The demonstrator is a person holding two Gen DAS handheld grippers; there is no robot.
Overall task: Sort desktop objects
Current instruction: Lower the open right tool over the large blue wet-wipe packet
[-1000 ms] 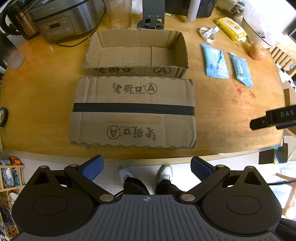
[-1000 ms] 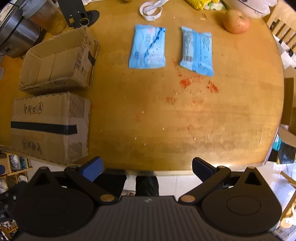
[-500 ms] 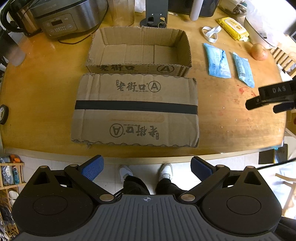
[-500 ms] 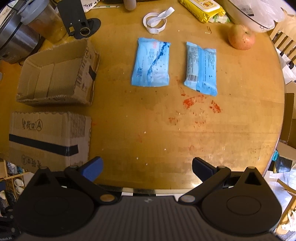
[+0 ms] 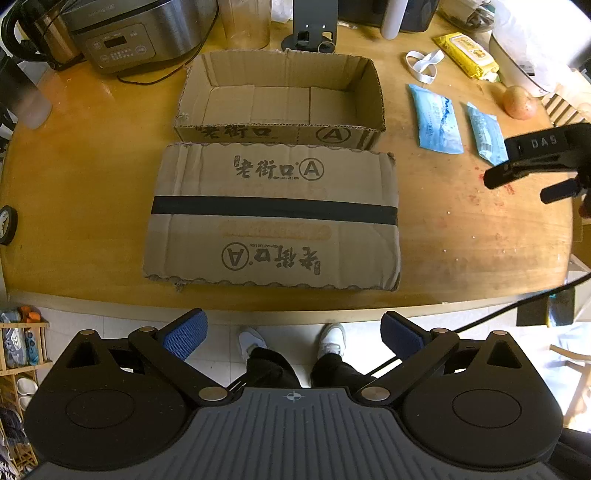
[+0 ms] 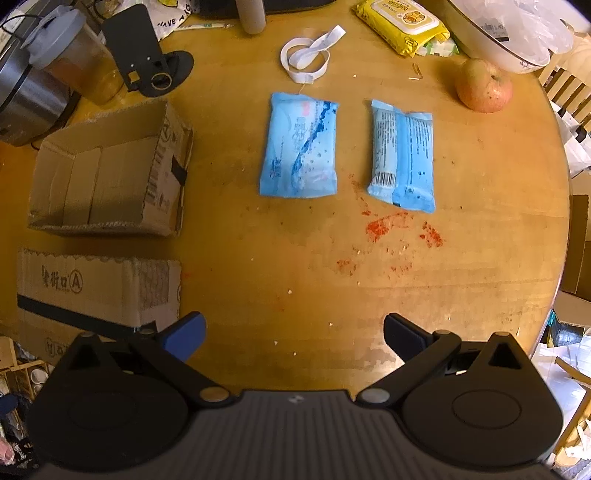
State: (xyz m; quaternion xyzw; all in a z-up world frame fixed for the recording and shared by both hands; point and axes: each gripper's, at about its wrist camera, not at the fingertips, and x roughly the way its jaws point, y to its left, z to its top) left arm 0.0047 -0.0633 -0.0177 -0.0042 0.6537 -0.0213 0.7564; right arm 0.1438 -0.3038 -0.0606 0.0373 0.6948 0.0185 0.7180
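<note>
Both tools up in the air and nothing in either one. The left gripper hangs off the near edge of the wooden table, its blue-padded fingers spread wide with only floor and the person's shoes showing in the gap between them; it touches nothing. Ahead of it lies the closed cardboard box with a black tape stripe, and just behind that, nearly touching, the open cardboard box, its floor bare. Over to the right gripper: jaws just as wide apart, empty, hovering above the bare tabletop near the front edge, over crumbs and red smears. In the left wrist view that same tool shows at the right margin as a black arm, held above the table beside the packs. And there are the targets: two light blue packs lying flat, side by side but apart, well ahead of the right gripper's fingers. The left blue pack faces print up; the right blue pack shows its barcode side. Beyond them sit a white elastic band, a yellow wipes packet and an apple, with a rice cooker at the far left.
</note>
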